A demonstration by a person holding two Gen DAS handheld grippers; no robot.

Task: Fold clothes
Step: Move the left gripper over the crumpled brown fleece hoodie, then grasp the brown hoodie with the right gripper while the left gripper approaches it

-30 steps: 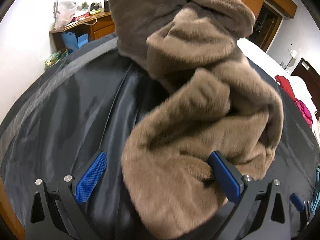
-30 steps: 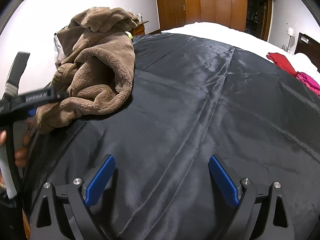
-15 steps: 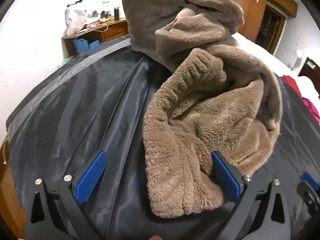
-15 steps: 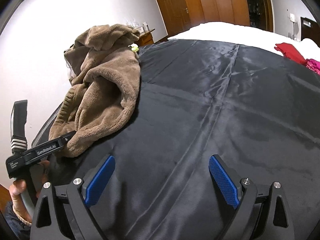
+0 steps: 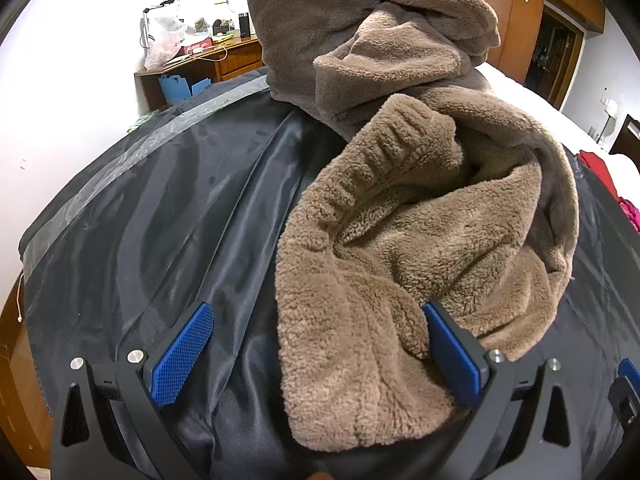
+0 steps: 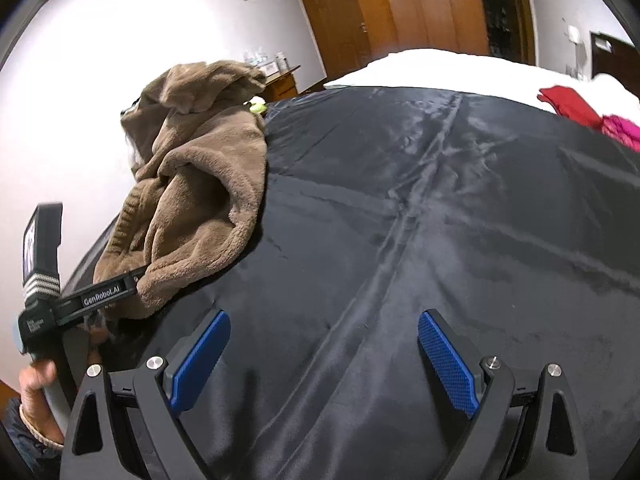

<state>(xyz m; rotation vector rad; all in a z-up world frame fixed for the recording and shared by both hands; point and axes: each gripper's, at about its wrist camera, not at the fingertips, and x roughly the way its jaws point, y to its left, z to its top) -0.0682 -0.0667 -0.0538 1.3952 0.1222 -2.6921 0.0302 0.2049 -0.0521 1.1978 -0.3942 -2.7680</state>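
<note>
Lying crumpled at twelve o'clock, the fleece garment (image 5: pixel 420 216) has dropped from the wide left tool (image 5: pixel 316 356); right tool (image 6: pixel 324 360) wide, empty; unfolded yet.

The brown fleece garment (image 5: pixel 420 216), lifted and blurred a second ago, now lies settled on the black sheet (image 5: pixel 160 220). The left gripper (image 5: pixel 320 344) has drawn back toward 6 o'clock.

Bedroom: white bed (image 6: pixel 460 66), wooden wardrobe (image 6: pixel 400 8), cluttered desk (image 5: pixel 208 60).
</note>
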